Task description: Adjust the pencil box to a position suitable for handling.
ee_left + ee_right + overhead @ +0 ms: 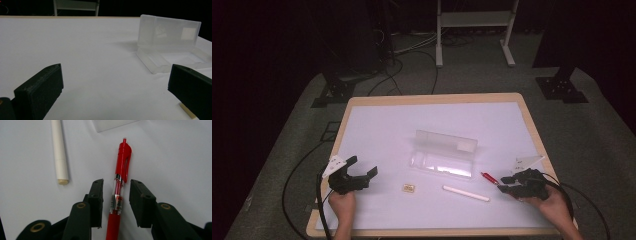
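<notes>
A red click pen (123, 157) lies on the white table top (382, 130) at the front right, its clip end pointing away from me. My right gripper (116, 182) straddles its clear barrel, a gap showing on both sides, so the pads do not press it. In the high view that gripper (504, 184) sits at the pen (488, 177). My left gripper (362, 166) rests open at the front left with nothing between its jaws (116, 72).
An open clear plastic case (444, 155) (170, 47) stands mid-table with its lid up. A white capped pen (465, 193) (59, 152) lies in front of it, and a small tan eraser-like block (408, 188) (187, 112) lies to its left. Cables trail off the table's front corners.
</notes>
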Demonstrator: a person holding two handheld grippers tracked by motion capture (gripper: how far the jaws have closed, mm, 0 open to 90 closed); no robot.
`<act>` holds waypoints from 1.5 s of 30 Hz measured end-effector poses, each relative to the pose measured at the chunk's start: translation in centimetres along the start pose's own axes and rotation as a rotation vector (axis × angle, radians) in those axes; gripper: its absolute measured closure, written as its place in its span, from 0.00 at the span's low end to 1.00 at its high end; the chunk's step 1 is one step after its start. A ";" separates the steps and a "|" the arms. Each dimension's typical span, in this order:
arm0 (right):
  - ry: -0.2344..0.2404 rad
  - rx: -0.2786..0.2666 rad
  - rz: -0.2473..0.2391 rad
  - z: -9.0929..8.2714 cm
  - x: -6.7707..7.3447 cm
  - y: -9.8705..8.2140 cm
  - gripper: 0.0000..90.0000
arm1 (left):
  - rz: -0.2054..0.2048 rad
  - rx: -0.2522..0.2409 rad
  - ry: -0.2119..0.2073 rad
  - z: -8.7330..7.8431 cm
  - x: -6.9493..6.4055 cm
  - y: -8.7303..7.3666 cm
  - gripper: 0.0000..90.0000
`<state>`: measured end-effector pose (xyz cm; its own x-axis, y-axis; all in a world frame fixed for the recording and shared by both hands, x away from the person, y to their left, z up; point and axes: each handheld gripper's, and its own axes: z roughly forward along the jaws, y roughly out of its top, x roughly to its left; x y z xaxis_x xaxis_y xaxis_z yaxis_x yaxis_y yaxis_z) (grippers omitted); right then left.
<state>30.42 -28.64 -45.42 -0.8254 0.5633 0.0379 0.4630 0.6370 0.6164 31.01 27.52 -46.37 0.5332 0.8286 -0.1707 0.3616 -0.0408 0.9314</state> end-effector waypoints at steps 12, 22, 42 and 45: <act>-0.009 0.017 -0.016 0.5 0.0 -0.3 0.78 | 0.002 0.001 -0.001 0.0 0.0 0.0 0.00; -0.019 0.027 -0.016 0.4 0.1 -0.4 0.84 | 0.000 -0.001 -0.001 0.0 0.0 0.0 0.00; -0.020 0.033 -0.020 0.2 0.4 -0.4 0.87 | 0.001 -0.002 -0.002 0.0 0.0 0.0 0.00; -0.022 0.027 -0.026 0.0 0.4 -0.3 0.87 | 0.002 -0.002 -0.002 0.0 0.0 0.0 0.00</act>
<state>29.92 -28.59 -45.58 -0.8302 0.5574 0.0048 0.4503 0.6655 0.5953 30.99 27.58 -46.36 0.5353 0.8275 -0.1696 0.3588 -0.0410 0.9325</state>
